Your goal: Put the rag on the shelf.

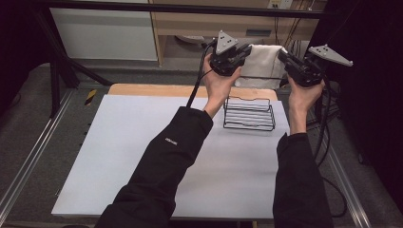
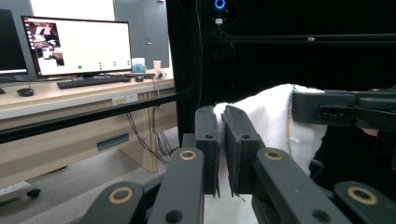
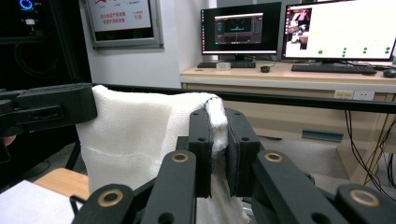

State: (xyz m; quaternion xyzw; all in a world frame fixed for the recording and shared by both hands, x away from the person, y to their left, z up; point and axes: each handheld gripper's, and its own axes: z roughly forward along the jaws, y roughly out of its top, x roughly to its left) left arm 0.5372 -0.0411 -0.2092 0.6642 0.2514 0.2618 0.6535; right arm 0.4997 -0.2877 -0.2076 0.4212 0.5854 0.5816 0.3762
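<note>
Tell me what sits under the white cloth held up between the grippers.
Below the white cloth sits a black wire rack on the white table. The cloth's lower edge hides the floor behind the table.

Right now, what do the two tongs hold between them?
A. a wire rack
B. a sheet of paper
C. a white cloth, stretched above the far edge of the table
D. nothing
C: the left tongs and right tongs each pinch a top corner of the cloth; the rack sits on the table below.
</note>
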